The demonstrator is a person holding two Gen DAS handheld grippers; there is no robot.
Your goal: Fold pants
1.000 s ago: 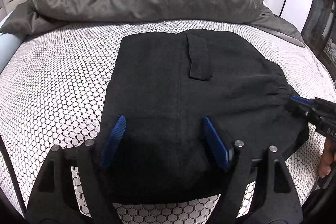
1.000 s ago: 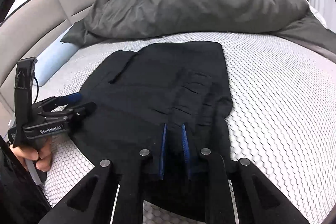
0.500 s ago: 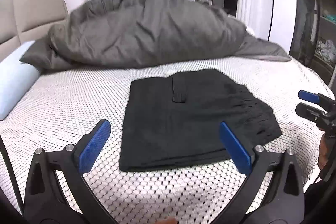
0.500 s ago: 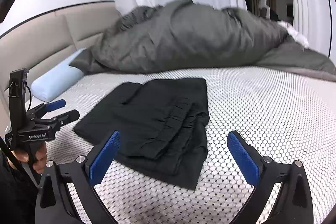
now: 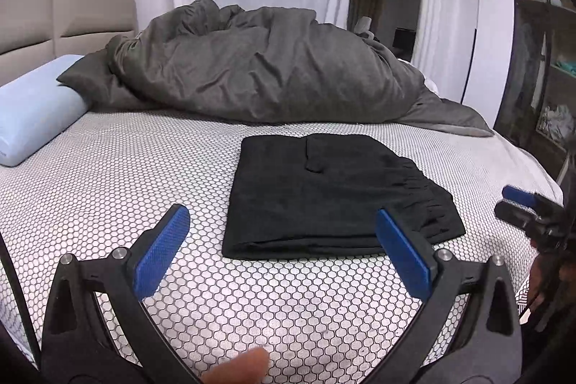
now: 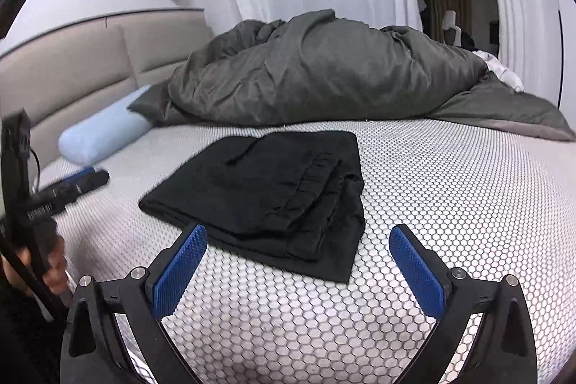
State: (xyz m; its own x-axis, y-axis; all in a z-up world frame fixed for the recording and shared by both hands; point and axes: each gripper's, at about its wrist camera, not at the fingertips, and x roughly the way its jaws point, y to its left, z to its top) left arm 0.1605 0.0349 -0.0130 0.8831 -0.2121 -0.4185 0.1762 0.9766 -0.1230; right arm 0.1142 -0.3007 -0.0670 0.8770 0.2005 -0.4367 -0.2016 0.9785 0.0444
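Observation:
Black pants lie folded into a flat rectangle on the honeycomb-patterned mattress, gathered waistband toward the right. In the right wrist view the same pants show stacked layers at the near right corner. My left gripper stands open, pulled back from the near edge of the pants, nothing between its blue pads. My right gripper is also open and empty, just short of the pants' near corner. Each gripper shows at the other view's edge: the right gripper and the left gripper, hand-held.
A rumpled dark grey duvet is heaped across the far side of the bed. A light blue bolster pillow lies at the left by the padded headboard. White curtains hang behind. A fingertip shows at the bottom edge.
Both grippers have let go of the pants, opened wide and drawn back and upward. The pants now lie flat on the mattress farther from both cameras.

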